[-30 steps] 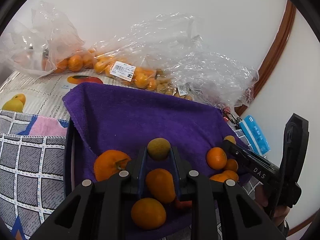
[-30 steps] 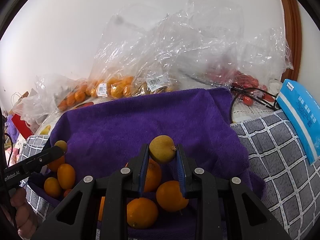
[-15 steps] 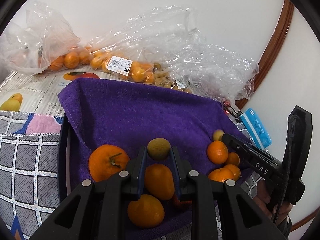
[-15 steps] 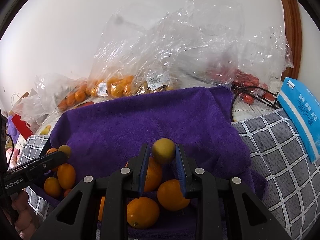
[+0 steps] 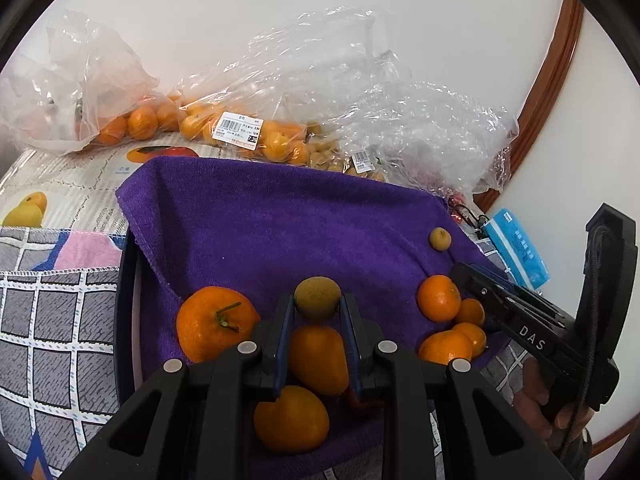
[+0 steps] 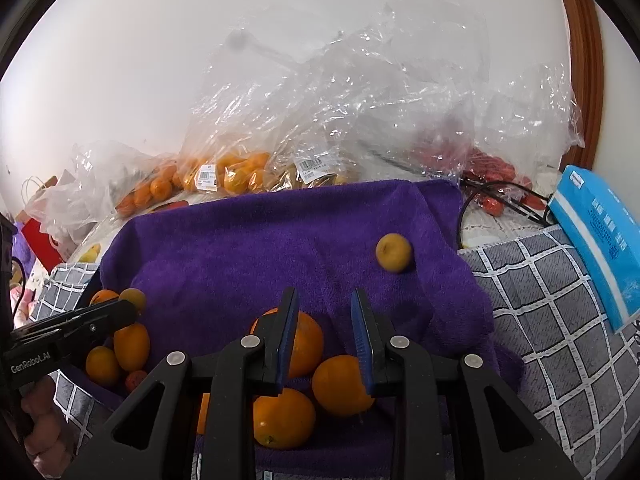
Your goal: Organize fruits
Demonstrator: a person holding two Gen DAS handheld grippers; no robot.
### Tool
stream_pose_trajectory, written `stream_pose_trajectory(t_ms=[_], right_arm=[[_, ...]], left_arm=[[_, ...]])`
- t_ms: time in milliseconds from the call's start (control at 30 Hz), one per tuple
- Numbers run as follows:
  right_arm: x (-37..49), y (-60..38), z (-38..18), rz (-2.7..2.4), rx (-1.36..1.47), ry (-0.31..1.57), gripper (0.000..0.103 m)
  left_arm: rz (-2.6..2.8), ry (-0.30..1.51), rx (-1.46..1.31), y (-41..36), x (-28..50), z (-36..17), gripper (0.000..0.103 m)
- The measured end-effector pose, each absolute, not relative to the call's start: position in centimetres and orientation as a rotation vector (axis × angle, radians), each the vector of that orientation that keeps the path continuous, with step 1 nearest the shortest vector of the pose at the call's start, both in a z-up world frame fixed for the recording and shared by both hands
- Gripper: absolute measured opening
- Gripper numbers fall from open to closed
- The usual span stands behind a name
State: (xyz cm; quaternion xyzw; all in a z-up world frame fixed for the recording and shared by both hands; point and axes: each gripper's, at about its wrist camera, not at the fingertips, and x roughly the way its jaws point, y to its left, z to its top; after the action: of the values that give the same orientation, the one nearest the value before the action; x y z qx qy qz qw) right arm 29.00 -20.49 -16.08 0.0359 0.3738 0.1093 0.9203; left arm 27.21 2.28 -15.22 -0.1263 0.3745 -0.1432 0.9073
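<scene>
We hold small brown-green fruit pinched at left gripper tips, above oranges on purple towel. Fruit round, light, thin-skinned we judge; grip across middle, gentle squeeze, else rolls or bruises. Right gripper jaws apart, empty. Small yellow fruit lies loose on towel ahead-right of it, apart from fingers.

A grey checked cloth bears the purple towel, fruit bags and blue packet
</scene>
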Motion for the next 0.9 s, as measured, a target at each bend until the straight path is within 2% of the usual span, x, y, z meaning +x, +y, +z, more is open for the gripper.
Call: stream_pose_trajectory(t_ms=[200, 300, 467, 667, 767, 900], right_arm=[[28.6, -20.3, -16.0, 0.213, 0.06, 0.761, 0.04], [28.1, -20.6, -15.7, 0.204, 0.068, 0.738, 0.045], [27.6, -20.8, -14.5, 0.192, 0.078, 0.712, 0.051], [24.7, -19.6, -11.3, 0.177, 0.067, 0.738, 0.051], [22.1, -19.1, -8.9, 0.148, 0.037, 0.723, 0.054], [18.9, -19.1, -6.6, 0.136, 0.056, 0.766, 0.056]], left_arm=[[-0.289, 0.769, -0.241, 2.1, 26.8, -15.3, 0.023], [-0.297, 0.761, -0.23, 2.0, 26.6, -15.1, 0.033], [-0.278, 0.706, -0.165, 1.2, 25.5, -14.1, 0.058], [-0.22, 0.679, -0.145, 1.1, 23.6, -11.6, 0.062], [-0.166, 0.661, -0.115, 1.3, 21.2, -9.5, 0.067], [-0.102, 0.65, -0.121, 2.2, 17.9, -7.2, 0.068]])
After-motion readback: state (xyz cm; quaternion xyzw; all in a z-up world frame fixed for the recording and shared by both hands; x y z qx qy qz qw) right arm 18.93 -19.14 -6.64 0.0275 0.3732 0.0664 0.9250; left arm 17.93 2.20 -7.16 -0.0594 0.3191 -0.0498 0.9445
